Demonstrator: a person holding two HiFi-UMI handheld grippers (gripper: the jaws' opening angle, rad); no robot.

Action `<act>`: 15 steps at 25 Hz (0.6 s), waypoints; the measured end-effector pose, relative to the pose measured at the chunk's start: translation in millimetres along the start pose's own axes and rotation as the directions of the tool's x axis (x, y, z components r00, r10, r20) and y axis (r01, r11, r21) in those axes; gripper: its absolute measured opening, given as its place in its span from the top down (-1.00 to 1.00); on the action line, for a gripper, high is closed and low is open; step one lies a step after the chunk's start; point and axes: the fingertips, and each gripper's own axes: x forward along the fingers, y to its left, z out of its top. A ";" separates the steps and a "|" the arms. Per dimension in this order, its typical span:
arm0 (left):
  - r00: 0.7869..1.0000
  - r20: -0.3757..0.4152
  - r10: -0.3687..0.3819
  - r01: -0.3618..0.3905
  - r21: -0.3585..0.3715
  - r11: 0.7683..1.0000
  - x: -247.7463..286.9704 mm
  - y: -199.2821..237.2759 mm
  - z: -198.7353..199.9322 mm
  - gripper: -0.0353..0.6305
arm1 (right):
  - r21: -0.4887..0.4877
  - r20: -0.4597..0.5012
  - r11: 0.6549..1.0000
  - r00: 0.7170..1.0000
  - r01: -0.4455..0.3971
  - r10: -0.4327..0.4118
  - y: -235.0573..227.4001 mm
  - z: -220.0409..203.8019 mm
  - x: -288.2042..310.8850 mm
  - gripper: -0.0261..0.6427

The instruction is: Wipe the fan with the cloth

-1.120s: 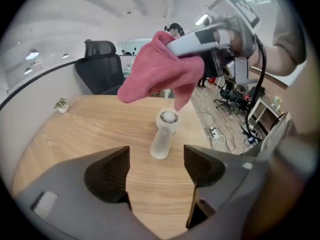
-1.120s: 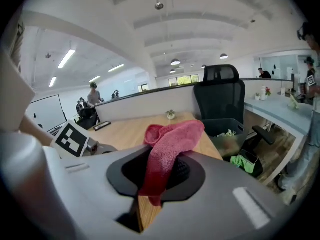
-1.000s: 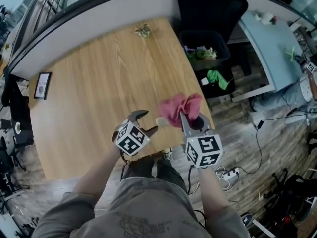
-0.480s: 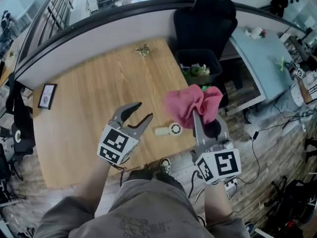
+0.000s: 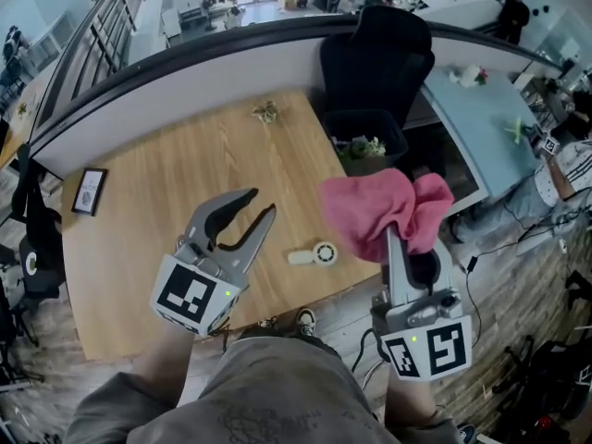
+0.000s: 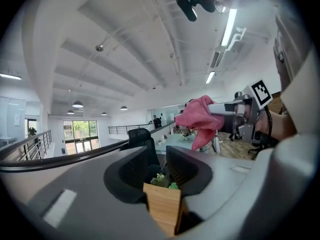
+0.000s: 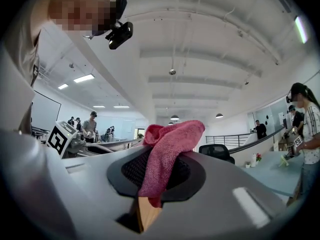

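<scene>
A small white fan [image 5: 319,253] lies flat on the wooden table [image 5: 166,174], near its front edge. My left gripper [image 5: 261,202] hangs high above the table to the fan's left. Its jaws are closing and hold nothing; only the table edge shows through the gap of the left gripper [image 6: 160,160]. My right gripper [image 5: 396,239] is raised past the table's right corner, shut on a pink cloth [image 5: 379,209] that bunches above its tips. The cloth [image 7: 167,149] drapes over the jaws of the right gripper [image 7: 159,171]. The cloth [image 6: 197,121] also shows in the left gripper view.
A black office chair [image 5: 375,54] and a black bin [image 5: 365,141] holding greenery stand beyond the table's right side. A small plant [image 5: 266,111] and a framed picture [image 5: 89,191] sit on the table. A pale blue desk [image 5: 481,109] is at the right, with cables on the floor.
Both grippers have risen well away from the table toward the camera, the cloth going up with the right one. The left jaws have narrowed. The fan stays on the table.
</scene>
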 end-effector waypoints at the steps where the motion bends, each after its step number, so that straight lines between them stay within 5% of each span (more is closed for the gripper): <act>1: 1.000 0.004 0.002 -0.002 0.005 1.000 -2.7 0.8 3.6 0.57 | -0.001 0.007 1.000 1.000 0.005 -0.005 -0.6 3.6 -2.8 0.75; 15: 1.000 -0.001 0.025 -0.024 0.098 0.995 -18.1 -9.3 8.6 0.89 | 0.024 -0.071 1.000 0.997 0.003 -0.001 7.8 -18.9 -19.1 0.76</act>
